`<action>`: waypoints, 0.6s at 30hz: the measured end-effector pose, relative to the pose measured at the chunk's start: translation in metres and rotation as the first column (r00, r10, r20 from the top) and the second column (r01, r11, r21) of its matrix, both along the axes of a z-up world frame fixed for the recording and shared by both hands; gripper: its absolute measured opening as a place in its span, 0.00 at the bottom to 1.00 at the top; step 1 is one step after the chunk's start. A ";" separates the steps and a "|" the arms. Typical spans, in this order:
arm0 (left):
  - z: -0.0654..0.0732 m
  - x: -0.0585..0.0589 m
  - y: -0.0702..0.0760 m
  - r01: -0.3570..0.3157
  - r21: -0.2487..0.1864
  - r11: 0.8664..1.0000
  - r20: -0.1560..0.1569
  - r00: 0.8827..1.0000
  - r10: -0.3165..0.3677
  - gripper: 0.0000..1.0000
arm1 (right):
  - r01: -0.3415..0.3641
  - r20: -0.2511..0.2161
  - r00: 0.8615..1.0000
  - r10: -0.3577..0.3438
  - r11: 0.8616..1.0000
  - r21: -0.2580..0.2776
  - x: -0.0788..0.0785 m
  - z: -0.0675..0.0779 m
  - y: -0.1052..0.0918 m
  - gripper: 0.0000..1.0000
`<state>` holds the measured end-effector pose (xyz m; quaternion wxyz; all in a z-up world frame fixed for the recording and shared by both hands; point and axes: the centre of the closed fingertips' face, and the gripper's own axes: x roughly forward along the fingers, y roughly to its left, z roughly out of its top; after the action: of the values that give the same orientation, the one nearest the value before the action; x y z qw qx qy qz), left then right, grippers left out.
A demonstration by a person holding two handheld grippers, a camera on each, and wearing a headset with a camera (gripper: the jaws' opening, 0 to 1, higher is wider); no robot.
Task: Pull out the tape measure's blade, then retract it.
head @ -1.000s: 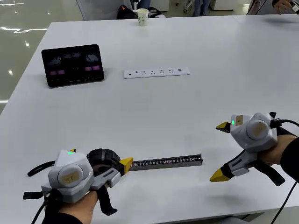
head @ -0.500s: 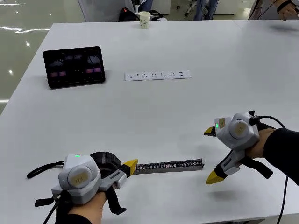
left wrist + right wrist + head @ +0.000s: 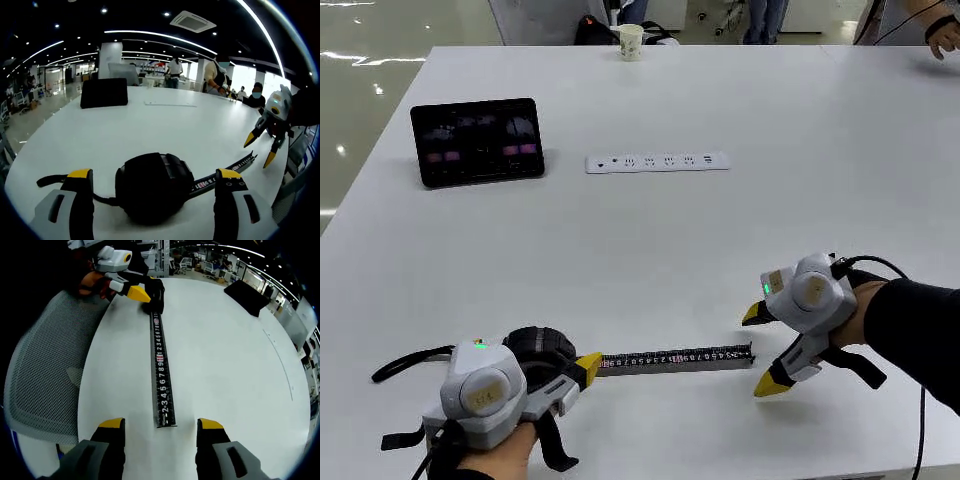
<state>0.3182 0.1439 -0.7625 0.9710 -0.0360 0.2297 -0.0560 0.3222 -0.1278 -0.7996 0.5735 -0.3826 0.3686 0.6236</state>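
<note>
Smooth white table (image 3: 720, 230); ribbed black tape measure (image 3: 152, 185) case.

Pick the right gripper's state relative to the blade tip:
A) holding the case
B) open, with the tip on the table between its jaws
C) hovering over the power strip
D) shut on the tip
B: the right gripper view shows the blade flat on the table, its end between the right gripper's open jaws, touching neither.

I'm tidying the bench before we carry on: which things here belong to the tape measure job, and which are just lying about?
Job: tape measure, blade, left tongs, right tongs.
Lying about: tablet, power strip, paper cup.
</note>
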 end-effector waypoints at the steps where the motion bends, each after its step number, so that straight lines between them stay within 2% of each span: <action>1: 0.001 0.000 0.000 0.001 0.001 1.000 0.004 1.000 -0.001 0.99 | 0.000 0.000 1.000 0.000 1.000 0.001 0.001 0.000 0.000 0.53; 10: 0.002 0.001 0.000 0.008 0.017 1.000 0.016 1.000 -0.008 0.99 | -0.004 -0.016 1.000 0.003 1.000 -0.009 0.004 -0.006 -0.001 0.29; 13: 0.002 0.002 0.001 0.006 0.017 1.000 0.018 1.000 -0.006 0.99 | -0.011 -0.019 1.000 0.011 1.000 -0.013 0.003 -0.007 -0.002 0.25; 18: -0.005 0.005 0.000 0.017 0.052 0.999 0.018 1.000 -0.018 0.99 | -0.003 -0.006 1.000 0.002 1.000 -0.017 0.005 -0.008 -0.002 0.21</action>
<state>0.3235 0.1443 -0.7671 0.9732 -0.0083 0.2223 -0.0590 0.3274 -0.1299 -0.8077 0.5684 -0.3861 0.3750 0.6223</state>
